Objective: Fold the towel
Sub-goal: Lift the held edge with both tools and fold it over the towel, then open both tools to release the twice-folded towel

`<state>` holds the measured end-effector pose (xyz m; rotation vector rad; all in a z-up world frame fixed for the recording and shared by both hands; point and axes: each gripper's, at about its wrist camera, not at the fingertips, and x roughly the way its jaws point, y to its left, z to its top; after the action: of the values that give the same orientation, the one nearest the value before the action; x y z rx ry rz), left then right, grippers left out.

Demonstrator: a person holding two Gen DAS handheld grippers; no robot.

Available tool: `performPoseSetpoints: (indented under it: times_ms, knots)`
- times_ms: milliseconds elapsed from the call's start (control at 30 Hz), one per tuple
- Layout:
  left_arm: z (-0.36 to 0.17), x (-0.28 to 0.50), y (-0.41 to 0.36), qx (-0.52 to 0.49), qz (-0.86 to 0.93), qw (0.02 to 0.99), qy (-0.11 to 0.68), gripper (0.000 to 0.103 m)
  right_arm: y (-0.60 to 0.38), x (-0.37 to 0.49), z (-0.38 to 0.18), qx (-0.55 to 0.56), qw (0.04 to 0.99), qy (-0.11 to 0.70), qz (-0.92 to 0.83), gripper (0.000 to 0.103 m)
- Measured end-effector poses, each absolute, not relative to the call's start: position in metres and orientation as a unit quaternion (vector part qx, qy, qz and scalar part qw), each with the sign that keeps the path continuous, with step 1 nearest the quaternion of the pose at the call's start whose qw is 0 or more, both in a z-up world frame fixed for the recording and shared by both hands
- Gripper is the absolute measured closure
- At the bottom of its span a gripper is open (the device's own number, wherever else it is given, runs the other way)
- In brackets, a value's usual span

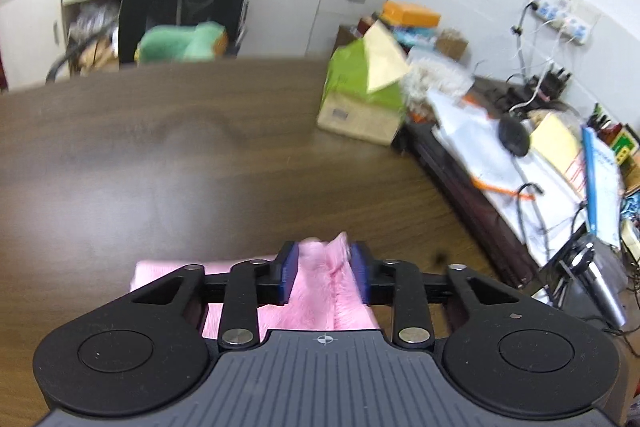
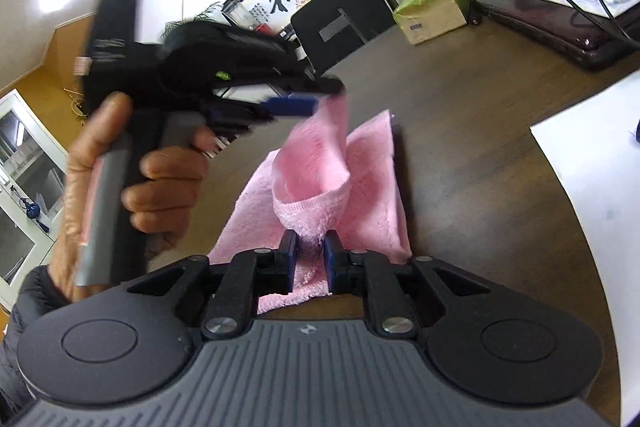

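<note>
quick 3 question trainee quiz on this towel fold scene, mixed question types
1. True or false: both tongs grip the pink towel.
2. What does the towel rest on? A) brown table B) chair C) floor
3. Fill in: in the right wrist view, the left tongs hold a towel corner ____ the table.

Key: 1 true, the right tongs also pinch it. 2 A. 3 above.

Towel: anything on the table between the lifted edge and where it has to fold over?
Nothing visible does. Both claws, left and right, are shut on the pink towel, its edge lifted. The rest of the towel lies bare on the brown table. The green-topped cardboard box sits far back, well apart.
</note>
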<state>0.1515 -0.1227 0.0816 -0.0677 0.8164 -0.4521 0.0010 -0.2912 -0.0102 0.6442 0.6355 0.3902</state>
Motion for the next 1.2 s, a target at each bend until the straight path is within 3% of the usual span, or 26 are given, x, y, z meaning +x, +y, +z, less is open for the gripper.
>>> performPoseSetpoints:
  times_ms: [133, 167, 233, 267, 633, 867, 1000, 1200]
  knots:
    - [0.093, 0.138, -0.110, -0.025, -0.214, 0.905, 0.366, 0.050, -0.298, 0.003, -0.012, 0.319, 0.878, 0.305, 0.187, 0.069]
    - [0.091, 0.133, -0.105, -0.015, -0.204, 0.909, 0.364, 0.049, -0.300, 0.001, -0.012, 0.321, 0.878, 0.304, 0.187, 0.067]
    - [0.082, 0.127, -0.099, 0.004, -0.187, 0.912, 0.365, 0.050, -0.306, -0.007, -0.011, 0.325, 0.877, 0.300, 0.188, 0.051]
    - [0.075, 0.123, -0.092, 0.014, -0.180, 0.911, 0.371, 0.052, -0.310, -0.011, -0.009, 0.325, 0.878, 0.297, 0.188, 0.050]
    - [0.053, 0.072, -0.060, 0.049, -0.202, 0.903, 0.376, 0.053, -0.343, -0.016, 0.029, 0.365, 0.865, 0.243, 0.244, 0.048]
    - [0.040, 0.068, -0.053, 0.037, -0.203, 0.899, 0.386, 0.052, -0.322, 0.053, -0.002, 0.401, 0.820, 0.330, 0.242, 0.047]
    - [0.023, 0.066, -0.043, 0.023, -0.207, 0.892, 0.400, 0.048, -0.329, 0.067, -0.024, 0.393, 0.825, 0.355, 0.196, 0.060]
    - [0.019, 0.066, -0.035, -0.009, -0.213, 0.891, 0.400, 0.047, -0.324, 0.062, -0.001, 0.352, 0.852, 0.334, 0.195, 0.051]
